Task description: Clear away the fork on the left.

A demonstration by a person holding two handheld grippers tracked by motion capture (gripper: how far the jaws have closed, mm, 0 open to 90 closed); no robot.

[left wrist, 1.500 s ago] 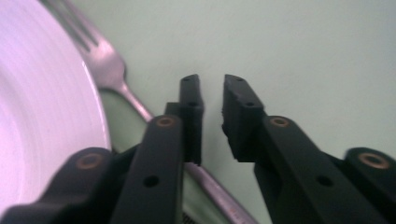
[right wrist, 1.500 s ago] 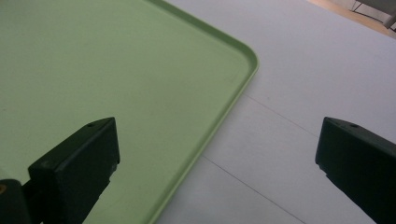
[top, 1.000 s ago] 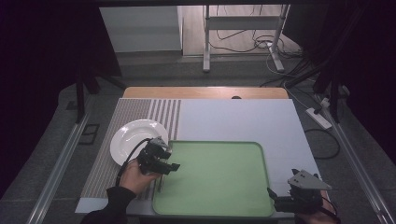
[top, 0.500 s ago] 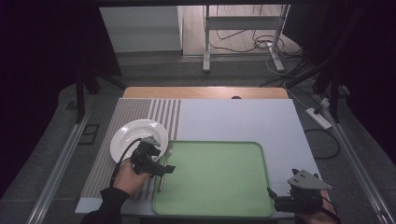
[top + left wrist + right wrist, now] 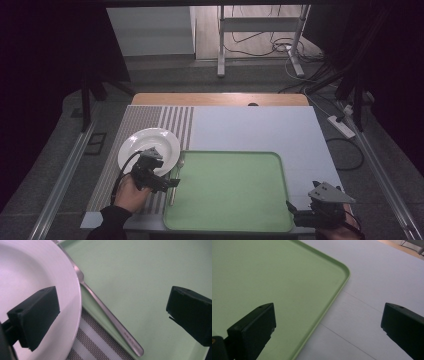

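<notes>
A metal fork lies along the left rim of the green tray, next to a white plate on the striped mat. My left gripper hovers over the plate's near edge and points right at the fork. Its jaws have just been opening and stand wide apart. In the left gripper view the fork lies free below my left gripper, between the plate and the tray. My right gripper is open at the tray's near right corner; the right gripper view has it empty over the tray.
The striped mat covers the left of the pale table top, whose wooden far edge shows behind. The table lies bare to the right of the tray. Metal frame legs and cables stand on the floor beyond.
My left gripper has drawn back to the left, off the tray's rim toward the plate, and its jaws have spread. The fork stays on the rim. The right gripper has not moved.
</notes>
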